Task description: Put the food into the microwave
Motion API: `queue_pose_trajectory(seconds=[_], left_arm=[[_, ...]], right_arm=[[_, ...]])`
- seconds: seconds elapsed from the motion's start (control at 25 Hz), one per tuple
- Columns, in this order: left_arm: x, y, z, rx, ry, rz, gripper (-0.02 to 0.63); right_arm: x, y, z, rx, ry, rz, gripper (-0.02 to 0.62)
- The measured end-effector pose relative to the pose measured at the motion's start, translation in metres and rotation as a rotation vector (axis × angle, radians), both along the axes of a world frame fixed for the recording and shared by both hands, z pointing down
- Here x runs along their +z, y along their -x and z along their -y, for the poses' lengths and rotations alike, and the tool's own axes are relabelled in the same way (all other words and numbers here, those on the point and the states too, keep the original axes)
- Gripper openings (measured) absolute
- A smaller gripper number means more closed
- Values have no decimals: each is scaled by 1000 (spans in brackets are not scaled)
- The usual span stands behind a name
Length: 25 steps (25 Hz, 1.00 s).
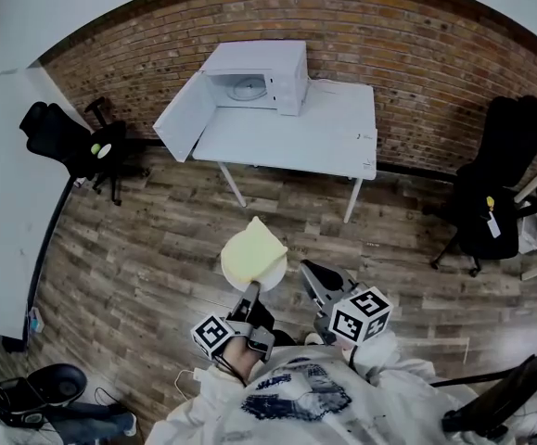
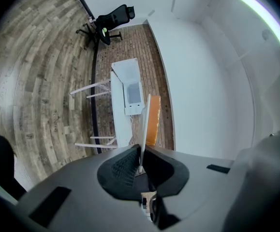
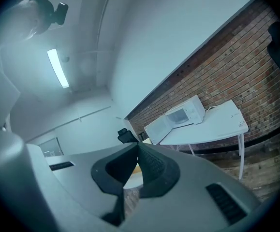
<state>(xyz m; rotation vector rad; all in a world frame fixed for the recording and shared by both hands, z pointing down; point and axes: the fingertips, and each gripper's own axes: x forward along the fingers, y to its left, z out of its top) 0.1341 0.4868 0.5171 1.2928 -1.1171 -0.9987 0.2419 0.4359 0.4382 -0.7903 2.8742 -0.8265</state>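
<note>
Left gripper (image 1: 249,291) clamps plate (image 1: 270,274) rim, food (image 1: 252,246), possibly bread, aboard; right gripper (image 1: 316,280) jaws together, empty. Keep plate level approaching open microwave (image 1: 257,78).

Office-like room: brick wall (image 1: 416,54), office chairs (image 1: 500,184), white table (image 1: 324,128), microwave (image 1: 259,77).

Nothing here reads as a word or number. The left cube (image 1: 214,335) and right cube (image 1: 360,314) just behind my fingers (image 1: 249,297) bear only black-and-white square patterns. The dark print (image 1: 296,399) on my sweatshirt (image 1: 393,364) is too blurred, and the microwave (image 1: 259,77) far ahead is too small.
</note>
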Motion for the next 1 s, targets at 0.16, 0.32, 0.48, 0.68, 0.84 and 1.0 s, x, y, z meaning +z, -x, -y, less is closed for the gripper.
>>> queue_pose_trajectory(seconds=[0.16, 0.32, 0.48, 0.68, 0.84, 1.0], left_arm=[[10, -5, 7, -23, 13, -14, 21], [14, 0, 19, -39, 15, -14, 21], [17, 10, 40, -41, 11, -5, 21], [25, 24, 70, -19, 11, -18, 21], [31, 50, 106, 1, 15, -25, 21], [42, 84, 142, 26, 46, -25, 21]], right_arm=[[12, -10, 12, -13, 26, 4, 14], [13, -11, 30, -8, 23, 3, 14], [18, 0, 47, -15, 28, -6, 14], [26, 14, 75, 9, 31, -30, 14], [32, 36, 111, 36, 40, -46, 14], [39, 67, 148, 71, 55, -62, 14]])
